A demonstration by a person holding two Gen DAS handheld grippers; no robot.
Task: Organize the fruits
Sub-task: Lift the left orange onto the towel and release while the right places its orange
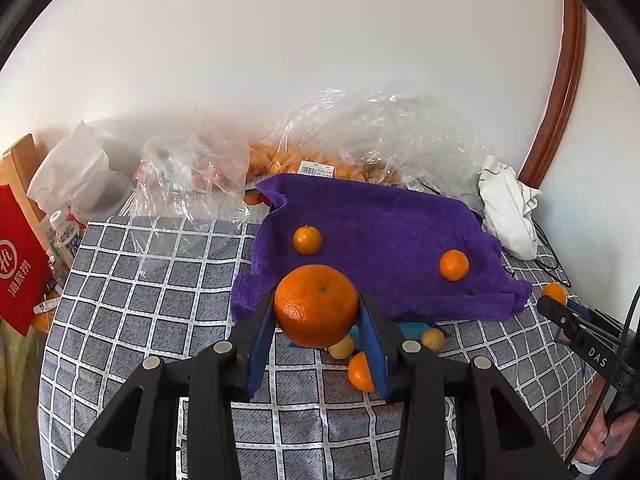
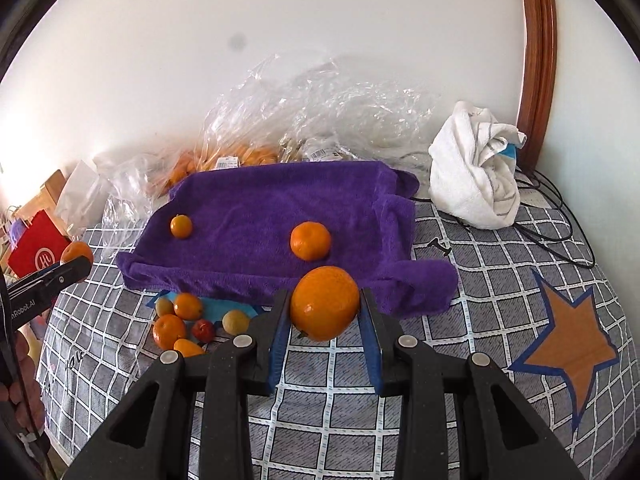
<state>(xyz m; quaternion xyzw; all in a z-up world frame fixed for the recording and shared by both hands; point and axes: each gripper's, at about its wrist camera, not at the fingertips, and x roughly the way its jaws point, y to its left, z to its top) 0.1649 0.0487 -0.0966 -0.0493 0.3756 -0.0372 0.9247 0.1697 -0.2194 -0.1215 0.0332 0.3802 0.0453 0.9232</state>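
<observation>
**Left wrist view: both claws clamped on an orange, above the near edge of the purple towel**

Left wrist: left claw [image 1: 316, 320] grips a large orange [image 1: 316, 306] between its blue pads, fruit lifted clear of the grid-pattern cloth [image 1: 160, 300] on the worktop. Purple towel [image 1: 380, 240] lies just behind it, carrying two small oranges, one at left [image 1: 307, 240] and one at right [image 1: 453, 265], well apart. Half-hidden behind the right finger: an orange [image 1: 360, 372] and two small yellowish fruits [image 1: 433, 339] on the cloth near a blue patch

Right wrist: right claw [image 2: 325, 312] grips a second orange [image 2: 325, 303] the same way, pads pressing both sides, fruit over the towel's near edge. Loose pile at left in front of the towel [image 2: 184, 320]: several oranges, a small red fruit, pale yellow ones

Each claw shows at the edge of the other's view, each with its orange in the tips

Behind the towel: clear plastic bags [image 2: 320, 112] with more orange fruit against the wall, white crumpled towel [image 2: 472, 172] at right with black cables beside it. Orange star patch [image 2: 572, 344] on the cloth at right. Red bag [image 1: 18, 260] at far left
</observation>
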